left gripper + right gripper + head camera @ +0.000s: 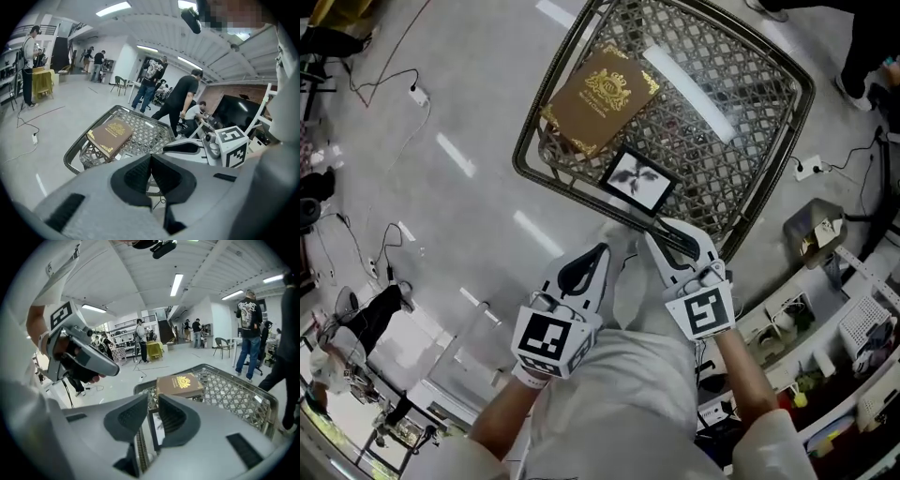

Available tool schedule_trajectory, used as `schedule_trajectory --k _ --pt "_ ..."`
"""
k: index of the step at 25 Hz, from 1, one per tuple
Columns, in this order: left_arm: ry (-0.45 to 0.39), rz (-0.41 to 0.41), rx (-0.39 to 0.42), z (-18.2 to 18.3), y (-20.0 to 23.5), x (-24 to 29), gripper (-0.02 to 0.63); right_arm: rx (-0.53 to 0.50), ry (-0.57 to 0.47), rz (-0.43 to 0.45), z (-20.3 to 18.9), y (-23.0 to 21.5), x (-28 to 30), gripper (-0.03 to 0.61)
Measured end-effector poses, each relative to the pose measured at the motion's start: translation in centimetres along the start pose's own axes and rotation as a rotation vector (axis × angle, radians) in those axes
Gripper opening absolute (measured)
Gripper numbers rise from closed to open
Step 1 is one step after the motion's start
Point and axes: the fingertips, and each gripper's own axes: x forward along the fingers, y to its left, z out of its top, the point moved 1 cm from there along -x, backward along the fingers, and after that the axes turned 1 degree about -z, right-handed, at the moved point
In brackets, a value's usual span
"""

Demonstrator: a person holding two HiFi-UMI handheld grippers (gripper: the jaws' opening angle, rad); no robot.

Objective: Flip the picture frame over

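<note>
A small black picture frame lies picture side up, showing a dark leaf print, at the near edge of a lattice-top table. A brown book with gold ornament lies beyond it. My right gripper hovers just short of the frame's near corner, its jaws slightly apart and empty. In the right gripper view the frame shows through the narrow gap, apart from the pads. My left gripper hangs off the table's near edge, shut with nothing in it; its tips meet in the left gripper view.
Cables and a power strip lie on the floor at the left. At the right stand shelves and a cardboard box. Several people stand beyond the table. The table's raised metal rim runs round the lattice.
</note>
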Motion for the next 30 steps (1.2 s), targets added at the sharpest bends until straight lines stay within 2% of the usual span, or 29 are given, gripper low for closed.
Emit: schedule_trajectory --k 8,14,22,30 --pt "0.001 0.005 -0.022 -1.8 1.8 2.0 0.025 -0.028 0.086 0.015 -4.8 0.2 3.6 0.086" --pt "0.022 0.021 -0.036 -4.1 2.8 3.3 0.025 -0.016 0.108 0.02 -7.7 0.2 5.9 0.087" --pt "0.049 0.042 -0.076 -6.3 4.1 4.1 0.025 -0.094 0.169 0.036 -11.3 -0.1 8.6 0.097" --pt "0.049 0.043 -0.084 -6.4 4.5 4.5 0.025 -0.142 0.243 0.054 -13.4 0.0 10.0 0.097"
